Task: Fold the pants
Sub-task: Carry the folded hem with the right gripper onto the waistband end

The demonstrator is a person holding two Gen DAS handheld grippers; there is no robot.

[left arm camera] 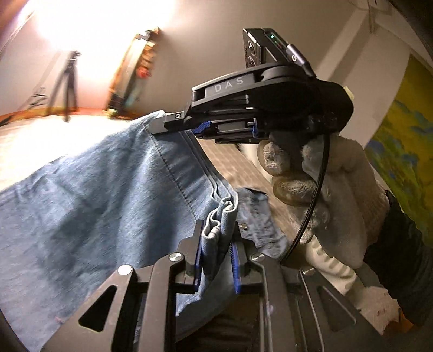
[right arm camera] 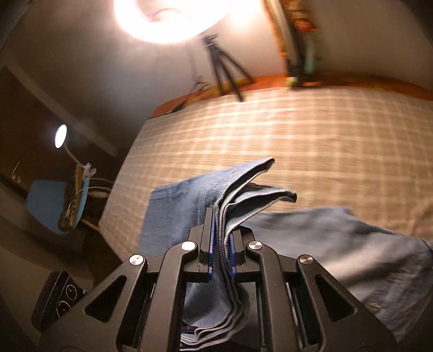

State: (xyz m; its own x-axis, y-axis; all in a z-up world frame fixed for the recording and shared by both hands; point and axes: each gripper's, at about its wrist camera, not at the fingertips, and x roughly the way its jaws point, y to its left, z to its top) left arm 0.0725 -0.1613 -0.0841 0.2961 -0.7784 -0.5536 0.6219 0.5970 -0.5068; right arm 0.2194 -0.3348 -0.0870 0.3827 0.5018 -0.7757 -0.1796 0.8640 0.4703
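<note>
The pants are light blue denim, lifted above a bed with a checked cover. My left gripper is shut on a bunched edge of the pants. My right gripper is shut on several stacked layers of the pants, whose hem ends stick out past the fingers. In the left wrist view the right gripper is seen from the side, held by a gloved hand, clamping the top edge of the denim. The rest of the pants hangs down to the right in the right wrist view.
A tripod stands beyond the bed's far edge under a bright lamp. A blue chair with a small lamp stands left of the bed. A colourful picture hangs on the right wall.
</note>
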